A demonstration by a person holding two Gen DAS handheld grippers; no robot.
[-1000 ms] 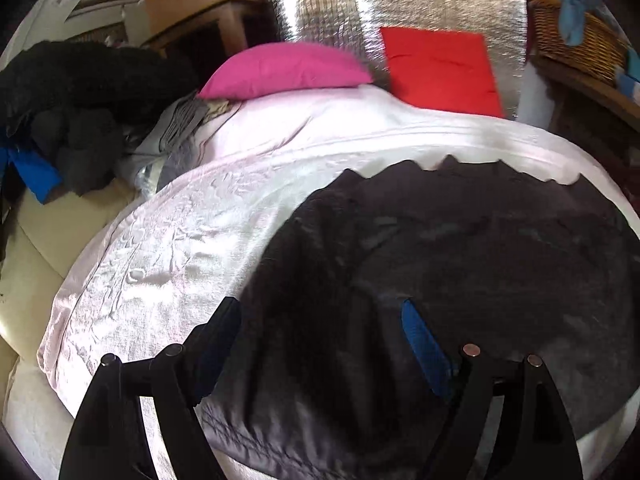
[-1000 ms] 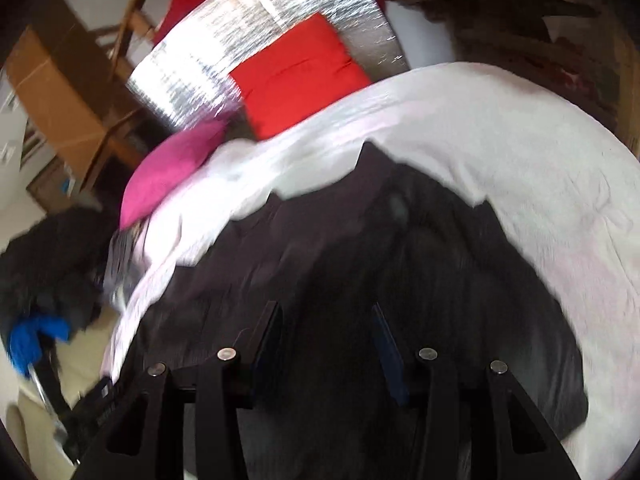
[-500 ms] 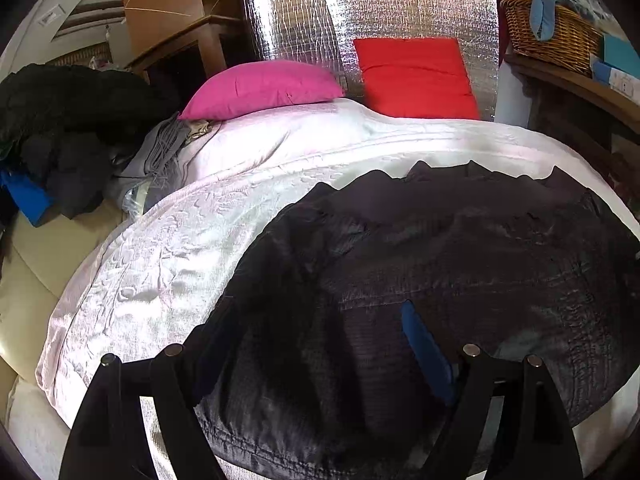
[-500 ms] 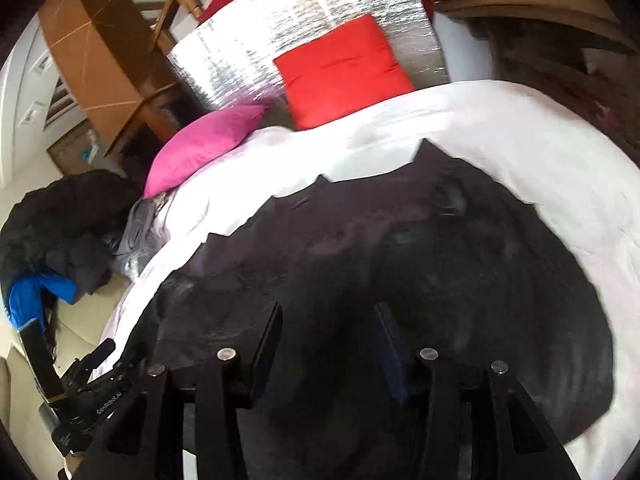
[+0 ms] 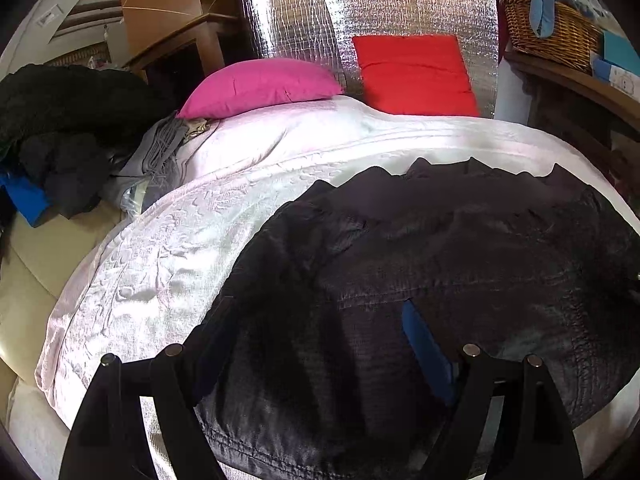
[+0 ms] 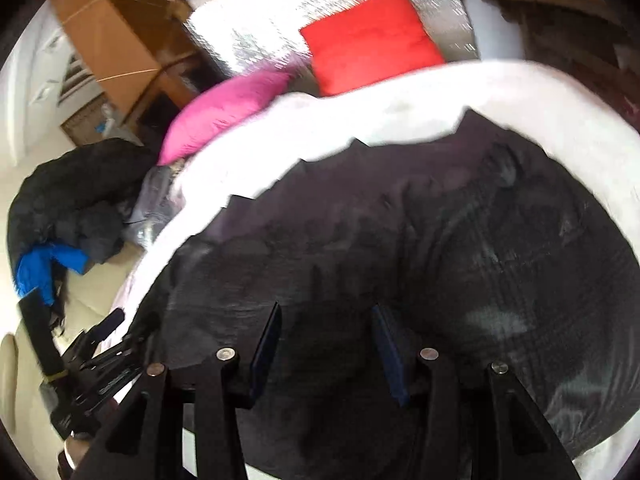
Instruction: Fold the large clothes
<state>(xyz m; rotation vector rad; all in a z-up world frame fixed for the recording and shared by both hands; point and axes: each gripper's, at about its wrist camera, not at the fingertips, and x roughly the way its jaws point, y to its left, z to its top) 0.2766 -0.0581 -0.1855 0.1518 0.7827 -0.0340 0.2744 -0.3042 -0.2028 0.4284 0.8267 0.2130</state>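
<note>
Left wrist view: sharp, bright daylight, glare on foil panel (image 5: 368,12). Right wrist view: motion-blurred, bedspread (image 6: 420,96) overexposed. Both: fisheye bending, black vignetted corners.

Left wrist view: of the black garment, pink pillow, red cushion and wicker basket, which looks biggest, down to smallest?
1. Black garment, though nearest the camera.
2. Pink pillow and red cushion: about alike.
3. Wicker basket, partly cut off.

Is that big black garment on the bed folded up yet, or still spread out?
Spread out: the black garment lies flat across the white bedspread, no fold visible.
</note>
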